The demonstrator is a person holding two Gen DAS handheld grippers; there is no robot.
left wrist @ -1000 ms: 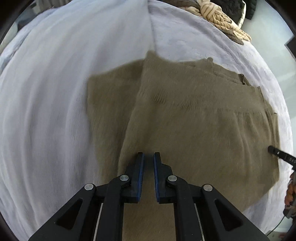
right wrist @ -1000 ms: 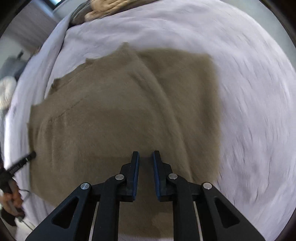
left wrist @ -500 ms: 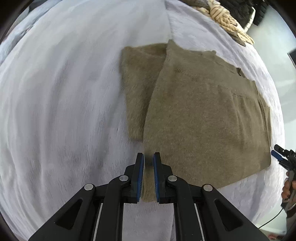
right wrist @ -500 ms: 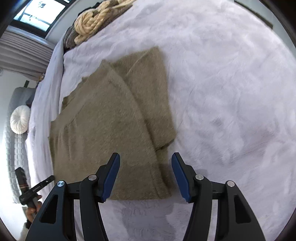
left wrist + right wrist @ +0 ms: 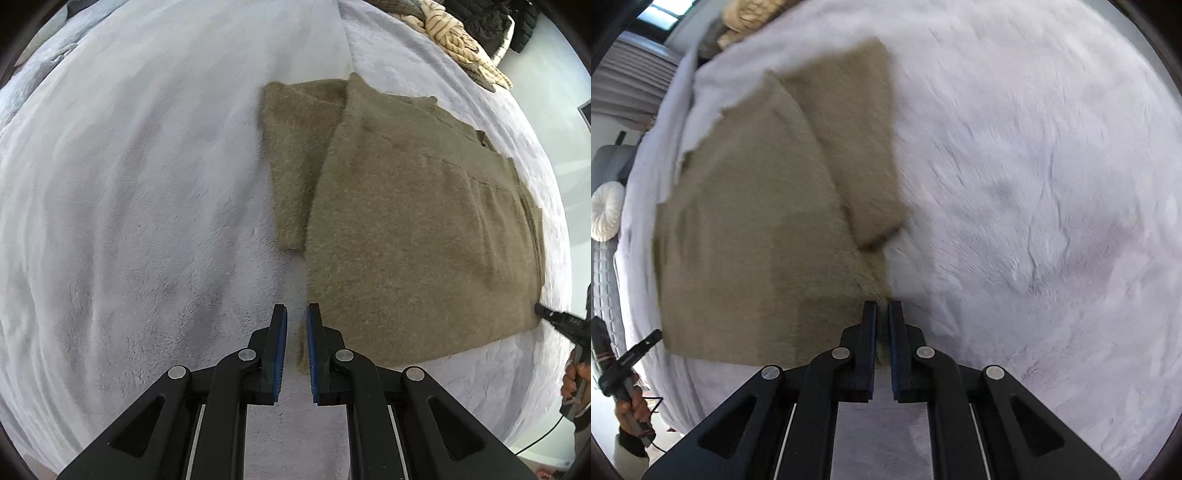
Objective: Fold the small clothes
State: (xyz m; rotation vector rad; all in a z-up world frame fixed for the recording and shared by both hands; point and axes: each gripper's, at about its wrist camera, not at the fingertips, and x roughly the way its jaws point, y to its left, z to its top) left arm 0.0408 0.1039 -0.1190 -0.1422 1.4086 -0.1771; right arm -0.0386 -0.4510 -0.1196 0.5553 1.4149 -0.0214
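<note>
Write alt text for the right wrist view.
The right gripper has just closed its jaws on the near corner of an olive-brown sweater lying flat on a pale fleecy blanket. One sleeve is folded alongside the body.

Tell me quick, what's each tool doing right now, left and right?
Left tool: closed on a corner of the olive-brown knitted garment.
Right tool: just closed on the garment's other near corner.

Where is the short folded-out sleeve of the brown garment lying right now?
In the left wrist view the sleeve lies flat on the pale plush blanket, along the left edge of the brown garment. In the right wrist view it lies on the garment's right edge.
</note>
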